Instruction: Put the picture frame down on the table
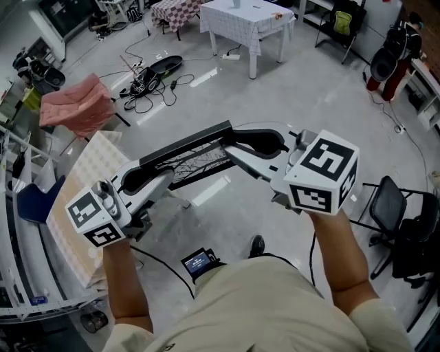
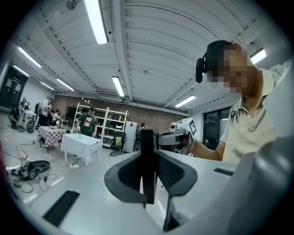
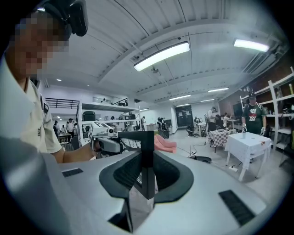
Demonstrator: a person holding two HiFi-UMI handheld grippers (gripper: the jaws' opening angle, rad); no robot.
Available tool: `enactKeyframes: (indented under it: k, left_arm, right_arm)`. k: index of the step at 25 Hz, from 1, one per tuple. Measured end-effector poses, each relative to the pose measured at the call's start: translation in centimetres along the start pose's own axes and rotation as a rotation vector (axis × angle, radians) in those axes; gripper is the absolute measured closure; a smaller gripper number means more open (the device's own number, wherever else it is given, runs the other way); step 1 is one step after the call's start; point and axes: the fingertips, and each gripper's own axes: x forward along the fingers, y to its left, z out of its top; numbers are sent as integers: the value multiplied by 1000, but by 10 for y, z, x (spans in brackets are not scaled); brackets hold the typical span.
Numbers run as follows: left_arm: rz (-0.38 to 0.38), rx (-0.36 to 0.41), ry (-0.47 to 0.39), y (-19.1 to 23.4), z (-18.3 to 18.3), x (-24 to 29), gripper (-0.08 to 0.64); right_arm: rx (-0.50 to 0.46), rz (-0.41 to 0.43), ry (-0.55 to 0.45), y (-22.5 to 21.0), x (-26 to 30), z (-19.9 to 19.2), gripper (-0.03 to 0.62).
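Note:
A black picture frame [image 1: 189, 157] with a sketchy line drawing hangs in the air over the floor, held at both ends. My left gripper [image 1: 152, 180] is shut on its left end, where the frame's edge [image 2: 147, 160] stands upright between the jaw pads. At the other end my right gripper [image 1: 249, 148] is shut on the frame, and its corner [image 3: 146, 151] sits clamped between those pads. A white-clothed table [image 1: 246, 22] stands far ahead across the room, also seen as the white table [image 2: 81, 143] and the white table [image 3: 248, 143].
A checked-cloth table [image 1: 175, 10] stands beside the white one. Cables and a black device [image 1: 148, 77] lie on the floor ahead. A pink cloth [image 1: 72, 103] covers a chair at left, a beige checked board [image 1: 79, 206] lies below it, and an office chair [image 1: 388, 206] is at right. People stand in the background.

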Motion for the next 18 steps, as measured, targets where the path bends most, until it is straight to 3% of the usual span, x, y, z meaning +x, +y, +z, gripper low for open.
enactKeyframes:
  k: [7,18]
  left_arm:
    - [86,-6,20,44,10,83,489]
    - [162,-33,2,155,19,81,489]
  right_arm:
    - [6,86,-24,-100,-9,1,520]
    - [22,160,16,-173,85,15,520]
